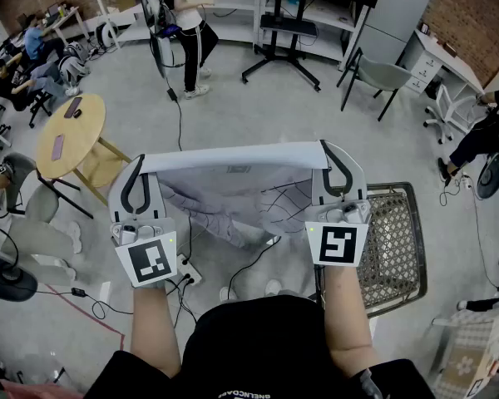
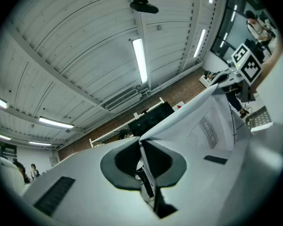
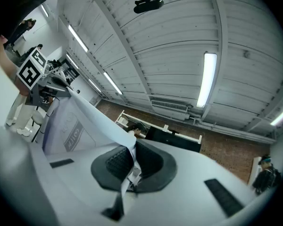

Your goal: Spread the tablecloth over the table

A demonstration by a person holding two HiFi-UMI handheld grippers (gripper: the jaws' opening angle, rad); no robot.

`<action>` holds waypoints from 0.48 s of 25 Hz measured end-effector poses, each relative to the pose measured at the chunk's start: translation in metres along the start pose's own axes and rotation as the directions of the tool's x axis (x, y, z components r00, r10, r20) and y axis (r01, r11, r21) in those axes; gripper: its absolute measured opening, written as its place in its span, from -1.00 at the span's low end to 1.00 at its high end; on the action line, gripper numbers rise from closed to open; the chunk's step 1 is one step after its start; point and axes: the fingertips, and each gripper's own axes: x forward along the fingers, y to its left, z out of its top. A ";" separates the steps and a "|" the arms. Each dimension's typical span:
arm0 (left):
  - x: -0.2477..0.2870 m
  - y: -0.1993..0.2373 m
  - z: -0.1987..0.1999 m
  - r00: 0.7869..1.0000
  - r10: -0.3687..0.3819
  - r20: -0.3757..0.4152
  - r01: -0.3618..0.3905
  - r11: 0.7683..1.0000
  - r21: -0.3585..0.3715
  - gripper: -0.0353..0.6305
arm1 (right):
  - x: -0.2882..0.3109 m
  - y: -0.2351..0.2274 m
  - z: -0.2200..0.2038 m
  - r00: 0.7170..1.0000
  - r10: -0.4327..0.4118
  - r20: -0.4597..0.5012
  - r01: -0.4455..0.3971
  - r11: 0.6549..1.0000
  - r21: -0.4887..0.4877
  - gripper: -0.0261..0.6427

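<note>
A pale grey tablecloth (image 1: 233, 194) hangs stretched between my two grippers, its top edge pulled taut and the rest drooping in folds toward the floor. My left gripper (image 1: 138, 165) is shut on the cloth's left corner. The right gripper (image 1: 326, 150) is shut on the right corner. In the left gripper view the cloth (image 2: 198, 121) runs out from the closed jaws toward the other gripper's marker cube (image 2: 247, 62). The right gripper view shows the cloth (image 3: 85, 112) pinched between the dark pads (image 3: 115, 161), with printed lettering on it. A round wooden table (image 1: 71, 135) stands at the left.
A wicker chair (image 1: 395, 248) stands right of my right arm. Cables and a power strip (image 1: 187, 273) lie on the floor below the cloth. A grey chair (image 1: 378, 77), a monitor stand (image 1: 283, 36) and a standing person (image 1: 191, 32) are farther off. Seated people fill the far left.
</note>
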 end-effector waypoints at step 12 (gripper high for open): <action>-0.019 0.025 -0.020 1.000 0.025 -0.001 -0.025 0.996 -0.090 -0.85 | -0.004 0.038 0.007 0.998 0.038 -0.046 -0.039 0.999 -0.021 -0.89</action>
